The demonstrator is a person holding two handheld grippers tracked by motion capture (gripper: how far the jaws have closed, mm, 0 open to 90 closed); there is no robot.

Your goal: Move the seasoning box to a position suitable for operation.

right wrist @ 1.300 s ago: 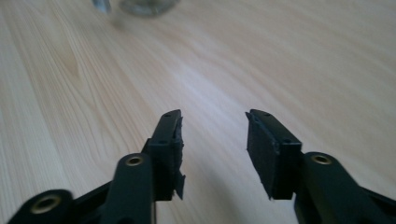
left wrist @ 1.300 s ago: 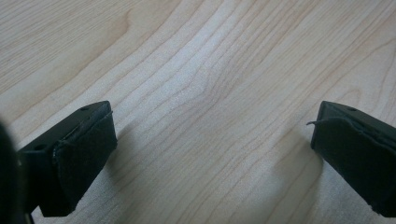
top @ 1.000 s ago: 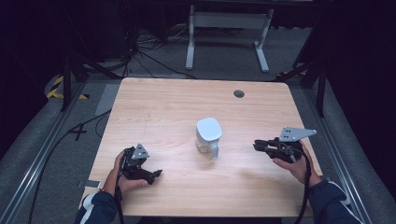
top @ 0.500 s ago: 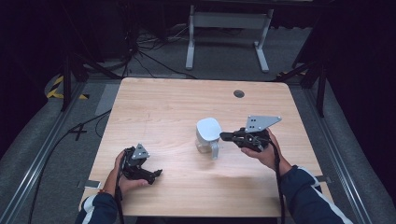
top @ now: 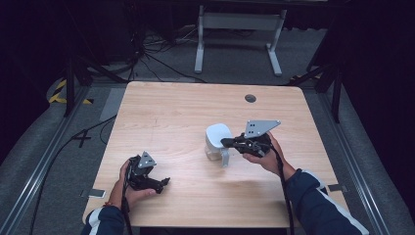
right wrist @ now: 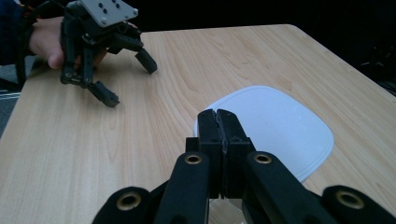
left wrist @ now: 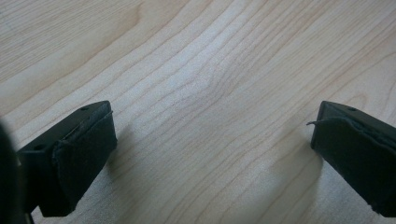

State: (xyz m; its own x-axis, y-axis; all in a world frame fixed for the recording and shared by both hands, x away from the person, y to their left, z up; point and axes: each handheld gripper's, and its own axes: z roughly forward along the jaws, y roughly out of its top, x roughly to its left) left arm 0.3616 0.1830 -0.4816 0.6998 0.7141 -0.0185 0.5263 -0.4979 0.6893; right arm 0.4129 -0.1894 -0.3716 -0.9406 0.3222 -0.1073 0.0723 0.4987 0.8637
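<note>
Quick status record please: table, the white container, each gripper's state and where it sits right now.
table: light wood, small dark round hole near far edge
container: clear tub with white lid, right of centre
left gripper: open, jaws wide apart, low over bare wood near the front left, nothing between them
right gripper: jaws pressed together, at the container's right side over the lid's edge; contact unclear
right gripper view: shut jaws above the white lid; left gripper beyond
</note>
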